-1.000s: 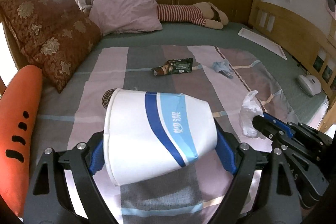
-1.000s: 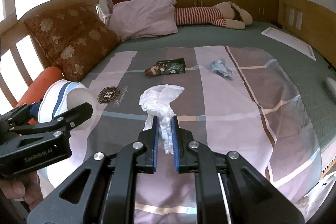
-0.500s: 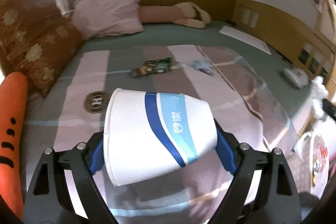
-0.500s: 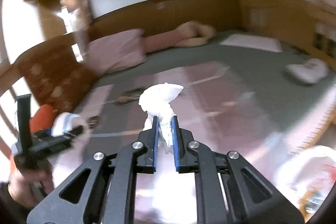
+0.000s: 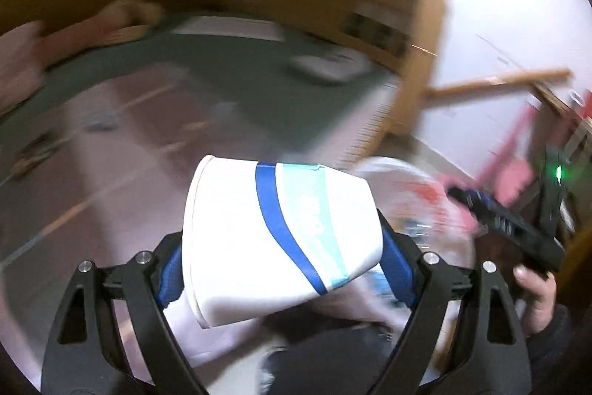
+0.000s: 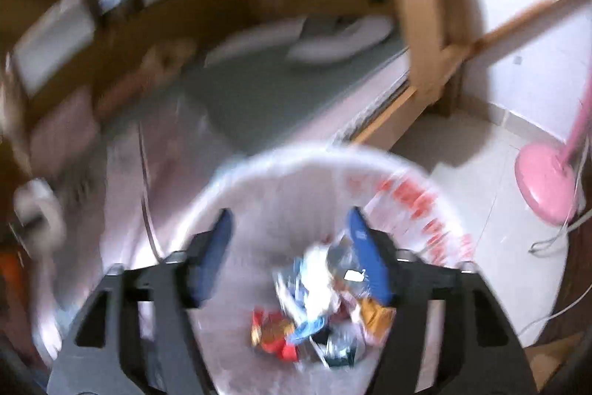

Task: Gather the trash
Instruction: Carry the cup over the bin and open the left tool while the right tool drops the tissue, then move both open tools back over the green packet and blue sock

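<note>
My left gripper (image 5: 281, 254) is shut on a white paper cup (image 5: 273, 239) with a blue band, held on its side above the bed's edge. My right gripper (image 6: 290, 247) is open and empty, right over a trash bin lined with a white bag with red print (image 6: 418, 206). Several wrappers and a white tissue (image 6: 318, 306) lie at the bottom of the bin. The bin's bag (image 5: 418, 198) also shows in the left wrist view, to the right of the cup, with the right gripper (image 5: 507, 228) over it. Both views are blurred.
The bed with its striped cover (image 5: 111, 143) lies to the left. A wooden bedpost (image 6: 425, 24) stands behind the bin. A pink fan base (image 6: 544, 184) sits on the tiled floor at the right.
Both grippers swung right, from over the bed to the bin beside it. My right gripper opened and the white tissue left it; the left still holds the cup.
</note>
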The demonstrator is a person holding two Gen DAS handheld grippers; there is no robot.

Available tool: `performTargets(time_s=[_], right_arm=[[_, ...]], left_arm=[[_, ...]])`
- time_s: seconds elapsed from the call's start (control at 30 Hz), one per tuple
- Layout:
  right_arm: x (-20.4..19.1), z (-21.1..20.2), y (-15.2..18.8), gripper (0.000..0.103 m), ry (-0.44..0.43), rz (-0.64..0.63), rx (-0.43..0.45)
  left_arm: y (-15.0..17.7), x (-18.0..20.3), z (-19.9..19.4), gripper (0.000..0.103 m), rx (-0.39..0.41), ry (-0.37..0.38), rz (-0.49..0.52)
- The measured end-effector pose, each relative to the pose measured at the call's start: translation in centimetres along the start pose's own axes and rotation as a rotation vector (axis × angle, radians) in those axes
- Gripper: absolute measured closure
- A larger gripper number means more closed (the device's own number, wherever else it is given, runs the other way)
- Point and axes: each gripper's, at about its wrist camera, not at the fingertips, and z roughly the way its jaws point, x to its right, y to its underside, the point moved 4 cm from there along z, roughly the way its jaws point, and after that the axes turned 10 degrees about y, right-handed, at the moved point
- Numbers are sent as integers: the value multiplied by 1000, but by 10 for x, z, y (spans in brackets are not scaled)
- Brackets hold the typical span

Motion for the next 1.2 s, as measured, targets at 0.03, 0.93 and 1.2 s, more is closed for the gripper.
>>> performTargets(time_s=[0.03,0.93,1.2], right_arm=[[7,-8,-9,22,-4,31,34],[-378,23,44,19,-470,-460,-51],[-436,65,87,19,-401,-592,-71]], left_arm=[[-4,19,14,17,-22,39,25],[64,-261,-188,4,176,-664,-394],[77,-290,-208,3,225,-649,-530]])
